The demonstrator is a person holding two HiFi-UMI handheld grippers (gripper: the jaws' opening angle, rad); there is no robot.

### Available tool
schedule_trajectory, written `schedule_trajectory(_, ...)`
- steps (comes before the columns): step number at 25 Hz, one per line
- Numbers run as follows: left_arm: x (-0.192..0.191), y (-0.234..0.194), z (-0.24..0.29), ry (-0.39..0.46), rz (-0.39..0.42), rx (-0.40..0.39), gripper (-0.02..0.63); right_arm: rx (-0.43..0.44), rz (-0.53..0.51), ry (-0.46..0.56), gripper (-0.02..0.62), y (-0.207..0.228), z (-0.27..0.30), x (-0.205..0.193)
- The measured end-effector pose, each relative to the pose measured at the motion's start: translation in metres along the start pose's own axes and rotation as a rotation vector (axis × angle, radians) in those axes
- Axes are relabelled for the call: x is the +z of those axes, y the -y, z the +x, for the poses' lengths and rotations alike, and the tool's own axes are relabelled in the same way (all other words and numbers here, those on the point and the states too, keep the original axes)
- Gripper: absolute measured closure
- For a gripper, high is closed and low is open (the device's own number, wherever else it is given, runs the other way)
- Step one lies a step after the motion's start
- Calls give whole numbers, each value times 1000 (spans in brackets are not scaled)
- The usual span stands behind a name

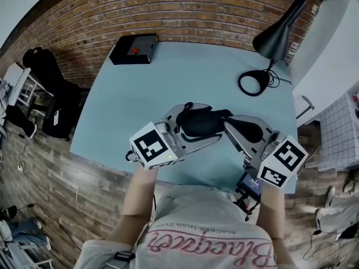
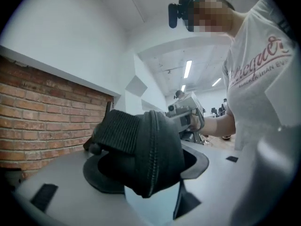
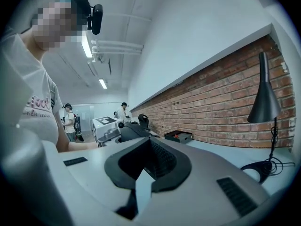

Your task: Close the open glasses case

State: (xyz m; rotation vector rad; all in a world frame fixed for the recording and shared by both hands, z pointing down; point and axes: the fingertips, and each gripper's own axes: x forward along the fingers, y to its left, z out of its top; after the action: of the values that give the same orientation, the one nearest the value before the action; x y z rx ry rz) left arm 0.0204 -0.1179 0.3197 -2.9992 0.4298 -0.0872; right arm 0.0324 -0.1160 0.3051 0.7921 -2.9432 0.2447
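The black zippered glasses case (image 1: 202, 122) lies near the middle of the light-blue table (image 1: 140, 94). My left gripper (image 1: 188, 130) reaches it from the left. In the left gripper view the ribbed case (image 2: 141, 149) fills the space between the jaws, its zipper seam facing the camera, and the left gripper (image 2: 155, 185) is shut on it. My right gripper (image 1: 230, 122) comes in from the right, its tips at the case's right end. In the right gripper view the right gripper (image 3: 143, 173) has its jaws together with only a thin slit, and the case (image 3: 134, 132) sits just beyond them.
A black desk lamp (image 1: 276, 35) with a round base (image 1: 253, 83) stands at the table's far right. A black box with a red button (image 1: 133, 49) sits at the far left corner. A brick wall (image 1: 185, 10) runs behind. Dark bags (image 1: 53, 94) lie on the floor at left.
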Motion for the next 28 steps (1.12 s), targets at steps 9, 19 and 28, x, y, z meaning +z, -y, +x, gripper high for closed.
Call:
schedule_trajectory(9,12,2,-5,45,91,55,344,1,5,-10,575,0,-2,3)
schedule_trajectory(19,18,4,-14,111,20,27,345,-37,-18,-52,575,14,-13,-5)
schedule_trajectory(28,40,-2,-34,279,-7,1,345,-38,53,-17,575,24,-20,-6)
